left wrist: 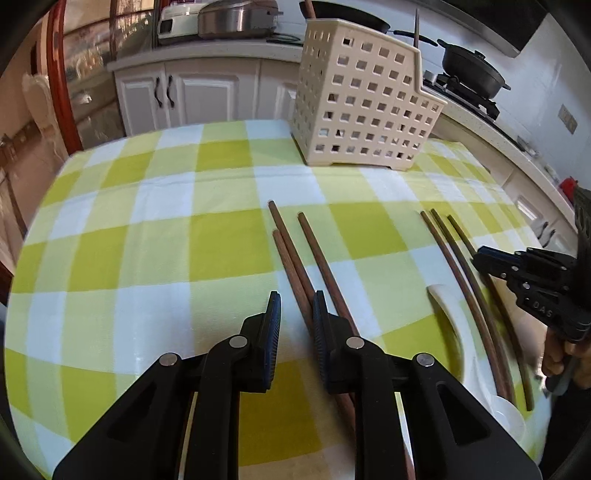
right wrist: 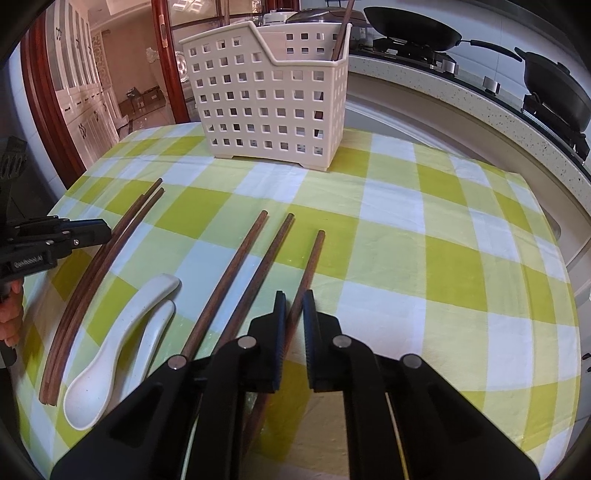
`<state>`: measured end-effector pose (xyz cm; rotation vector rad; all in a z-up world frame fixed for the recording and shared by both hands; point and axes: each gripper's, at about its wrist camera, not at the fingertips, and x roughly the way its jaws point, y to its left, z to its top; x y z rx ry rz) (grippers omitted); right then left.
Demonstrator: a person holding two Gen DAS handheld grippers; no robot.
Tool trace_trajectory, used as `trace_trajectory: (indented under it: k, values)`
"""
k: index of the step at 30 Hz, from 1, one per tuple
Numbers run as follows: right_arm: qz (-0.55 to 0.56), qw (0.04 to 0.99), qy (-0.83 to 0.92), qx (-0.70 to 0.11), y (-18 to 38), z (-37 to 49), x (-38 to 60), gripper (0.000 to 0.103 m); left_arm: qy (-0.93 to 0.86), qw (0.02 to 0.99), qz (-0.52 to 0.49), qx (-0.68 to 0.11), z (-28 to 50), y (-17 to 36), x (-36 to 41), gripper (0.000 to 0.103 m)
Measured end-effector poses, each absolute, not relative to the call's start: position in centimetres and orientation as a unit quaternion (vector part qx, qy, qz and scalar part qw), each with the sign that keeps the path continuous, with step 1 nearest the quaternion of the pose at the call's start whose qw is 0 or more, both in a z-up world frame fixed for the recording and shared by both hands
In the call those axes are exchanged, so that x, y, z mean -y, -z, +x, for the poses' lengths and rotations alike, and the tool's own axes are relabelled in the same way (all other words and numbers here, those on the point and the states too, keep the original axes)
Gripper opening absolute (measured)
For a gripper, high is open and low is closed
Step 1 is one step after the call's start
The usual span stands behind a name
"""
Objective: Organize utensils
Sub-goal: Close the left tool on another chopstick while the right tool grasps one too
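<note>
- The right gripper [right wrist: 294, 299] is pressed together on one wooden chopstick [right wrist: 314, 258], the rightmost of three lying in the lower centre of the right wrist view. It is pinched near its close end.
- The left gripper [left wrist: 295, 306] is held slightly spread. Brown chopsticks [left wrist: 291, 258] lie between its jaws against the right pad, and cloth shows beside the left pad, so nothing is judged to be pinched there.
- The lift is best made straight up, since the long free end can swing or rotate in the pads when a stick is gripped so near one end.
- The stick is best tipped upright before it is brought over the utensil basket [right wrist: 266, 103] in the upper centre, and lowered into the open, cut-down side, where a standing chopstick [right wrist: 341, 33] is seen.
- The neighbouring sticks lie close by and could be dragged along, so a clean separation is to be checked.
- The chopsticks are slim, round, matt dark wood that rolls easily.
- The basket is cream moulded plastic, rigid and pierced with square holes.
- Two white ceramic spoons [right wrist: 107, 343], glossy and curved, are nested at lower left.
- The checked tablecloth [right wrist: 461, 266] is soft yellow-green and white fabric, lightly creased.
</note>
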<state>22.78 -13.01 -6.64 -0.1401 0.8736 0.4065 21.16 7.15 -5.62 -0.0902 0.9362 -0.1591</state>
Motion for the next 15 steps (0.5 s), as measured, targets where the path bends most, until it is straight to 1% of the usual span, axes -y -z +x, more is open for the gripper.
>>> trace_trajectory:
  k: [8,11,13,15]
  values:
    - [-0.065,0.884,-0.194,-0.42,6.6,22.7,13.0,0.01,0.062,0.886,-0.04,-0.458,21.1,5.9,-6.7,0.017]
    - [-0.061,0.884,-0.193,-0.421,6.6,22.8,13.0,0.01,0.025,0.889,-0.005,-0.457,21.0,5.9,-5.3,0.017]
    - [-0.059,0.884,-0.192,-0.421,6.7,22.8,13.1,0.013,0.004,0.891,0.028,-0.452,21.0,6.0,-4.0,0.016]
    - [-0.053,0.883,-0.199,-0.423,6.7,22.8,13.0,0.022,0.007,0.891,0.032,-0.454,21.3,6.0,-3.9,0.014]
